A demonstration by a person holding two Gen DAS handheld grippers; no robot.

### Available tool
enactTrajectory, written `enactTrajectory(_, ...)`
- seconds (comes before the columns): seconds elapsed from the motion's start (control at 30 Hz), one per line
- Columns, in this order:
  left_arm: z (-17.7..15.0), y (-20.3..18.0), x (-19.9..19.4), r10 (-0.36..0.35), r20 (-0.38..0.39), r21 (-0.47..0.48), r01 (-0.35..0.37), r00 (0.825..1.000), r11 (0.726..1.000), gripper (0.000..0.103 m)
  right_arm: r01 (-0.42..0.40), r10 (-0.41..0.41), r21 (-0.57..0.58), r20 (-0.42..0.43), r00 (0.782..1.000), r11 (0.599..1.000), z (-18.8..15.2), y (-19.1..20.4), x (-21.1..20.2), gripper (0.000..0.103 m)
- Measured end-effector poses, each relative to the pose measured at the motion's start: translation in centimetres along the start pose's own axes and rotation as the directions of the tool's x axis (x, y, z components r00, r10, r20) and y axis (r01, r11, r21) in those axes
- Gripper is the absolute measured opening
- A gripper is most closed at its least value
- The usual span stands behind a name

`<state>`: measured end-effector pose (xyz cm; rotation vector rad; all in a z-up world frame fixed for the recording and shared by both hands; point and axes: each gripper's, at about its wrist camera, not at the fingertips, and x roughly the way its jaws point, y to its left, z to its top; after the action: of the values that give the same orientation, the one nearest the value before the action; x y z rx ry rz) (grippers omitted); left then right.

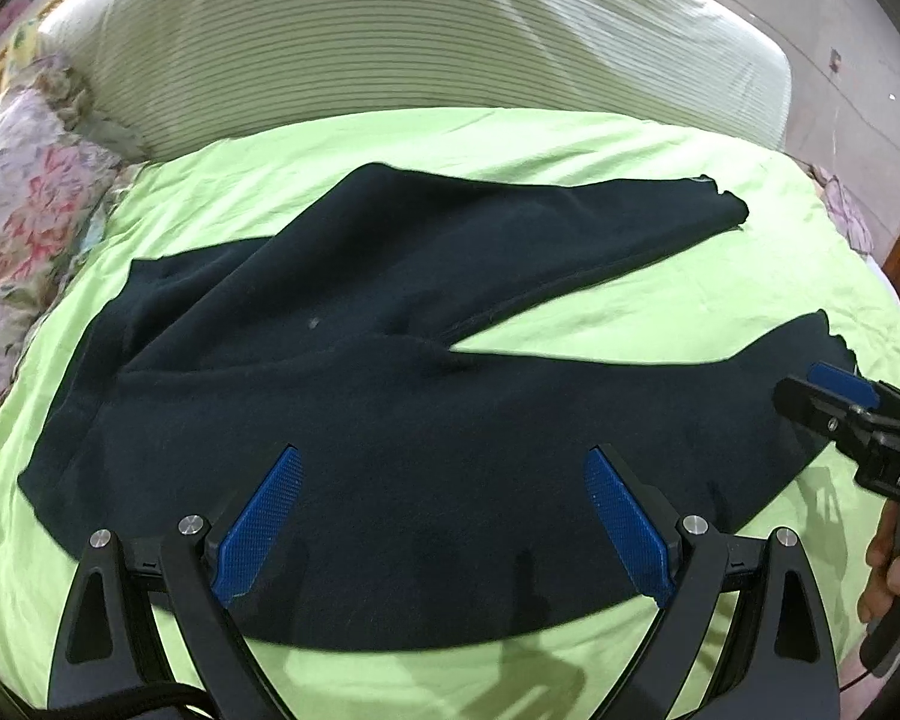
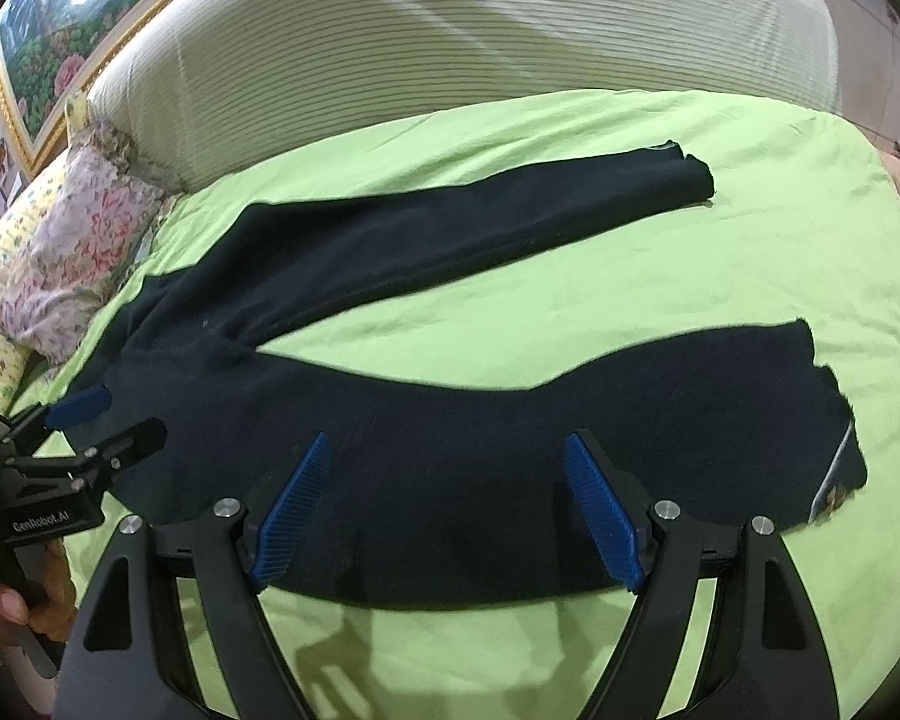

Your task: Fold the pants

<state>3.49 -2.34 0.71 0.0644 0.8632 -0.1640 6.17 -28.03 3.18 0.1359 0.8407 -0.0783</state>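
Pants run lengthwise nine to three, legs toward three, waist edge blurred; your left gripper and right gripper gape empty.

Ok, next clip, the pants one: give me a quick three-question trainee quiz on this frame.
1. True or false: the dark pants lie spread on the green sheet with the two legs apart in a V.
2. Multiple choice: the left gripper is A) shut on the fabric, B) open, hovering over the near leg, C) out of view.
3. Fill in: the right gripper has its jaws ____, with nothing between them.

Key: 1 true; 2 B; 3 open.
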Motion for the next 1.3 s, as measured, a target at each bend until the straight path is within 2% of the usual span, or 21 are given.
enactTrajectory(0.27,4.6,-1.0,1.8,-0.042,-0.007,0.032,0.042,0.999,0.999,0.096,0.008,-0.008,0.015,0.006,1.000,1.000,4.2,-2.9,0.5,0.081)
enactTrajectory(0.6,11.5,-2.1,6.3,-0.047,-0.048,0.112,0.052,0.998,0.992,0.096,0.015,-0.016,0.071,0.010,1.000,0.997,10.6,-8.5,3.2,0.082)
enactTrajectory(0.9,17.5,-3.1,11.8,-0.091,-0.110,0.222,0.113,0.990,0.968,0.096,-0.032,0.030,0.163,0.011,0.999,0.986,15.9,-14.4,6.9,0.082)
enactTrajectory(1.1,21.0,-2.5,15.5,-0.073,-0.150,0.285,0.113,0.986,0.952,0.095,-0.062,0.066,0.175,-0.019,0.998,0.983,19.0,-17.0,10.1,0.082)
enactTrajectory(1.2,21.9,-2.2,17.1,-0.090,-0.191,0.312,0.148,0.977,0.938,0.094,-0.081,0.087,0.175,-0.022,0.996,0.981,20.3,-18.0,11.4,0.082)
enactTrajectory(1.3,22.4,-2.3,18.5,-0.125,-0.254,0.339,0.210,0.959,0.917,0.088,-0.093,0.101,0.167,-0.035,0.994,0.981,21.3,-18.6,12.9,0.082)
